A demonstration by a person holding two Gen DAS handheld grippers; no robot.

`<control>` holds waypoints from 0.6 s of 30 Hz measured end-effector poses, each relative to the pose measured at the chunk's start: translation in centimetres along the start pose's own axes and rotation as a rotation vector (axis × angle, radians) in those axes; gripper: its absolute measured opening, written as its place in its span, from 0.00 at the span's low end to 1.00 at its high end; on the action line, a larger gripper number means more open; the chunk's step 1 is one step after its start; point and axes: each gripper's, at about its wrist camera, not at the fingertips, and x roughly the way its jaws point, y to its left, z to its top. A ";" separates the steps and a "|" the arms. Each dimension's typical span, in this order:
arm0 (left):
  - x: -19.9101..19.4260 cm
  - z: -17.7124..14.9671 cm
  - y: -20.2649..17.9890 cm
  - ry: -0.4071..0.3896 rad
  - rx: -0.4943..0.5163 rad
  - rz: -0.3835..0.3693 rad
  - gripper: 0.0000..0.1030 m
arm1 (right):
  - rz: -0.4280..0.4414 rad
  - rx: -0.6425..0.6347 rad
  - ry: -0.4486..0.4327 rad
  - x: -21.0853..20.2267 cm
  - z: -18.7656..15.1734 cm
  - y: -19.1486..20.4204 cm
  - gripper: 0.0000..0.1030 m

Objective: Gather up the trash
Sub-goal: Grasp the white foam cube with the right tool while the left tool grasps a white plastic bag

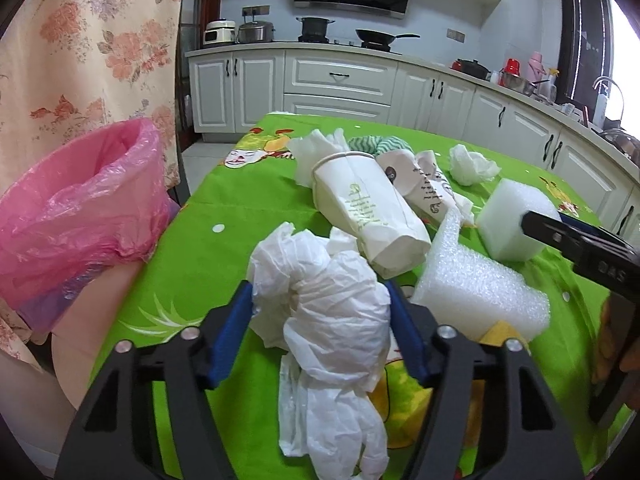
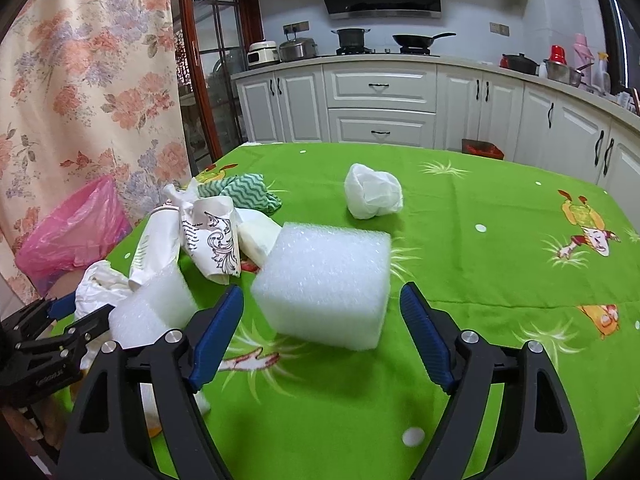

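The left gripper is closed on a crumpled white plastic bag, light and soft, so it must be taken by its bulk. The right gripper is held wide before a foam block, light, springy, best squeezed at its sides. The pink-lined bin is seen beyond the table's left edge.

right gripper side: letters that look like "DAS"
paper cups: tiny print, too small to read
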 end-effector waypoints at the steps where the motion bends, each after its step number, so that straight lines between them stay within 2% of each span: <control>1: 0.0 0.0 -0.1 -0.001 0.004 -0.002 0.57 | 0.002 0.002 0.002 0.3 0.2 0.0 0.74; 3: -0.1 -0.1 -0.4 -0.003 0.013 -0.007 0.51 | 0.001 0.001 0.011 0.9 0.5 0.1 0.75; 7: -0.2 -0.1 -0.5 -0.008 0.015 -0.016 0.45 | -0.005 0.009 0.036 1.8 0.9 0.2 0.74; 9: -0.3 -0.1 -0.5 -0.012 0.010 -0.019 0.42 | -0.008 0.010 0.029 1.7 0.9 0.2 0.67; 18: -1.2 -0.3 -0.7 -0.045 0.037 -0.004 0.38 | -0.007 -0.024 -0.024 -0.5 0.0 0.6 0.64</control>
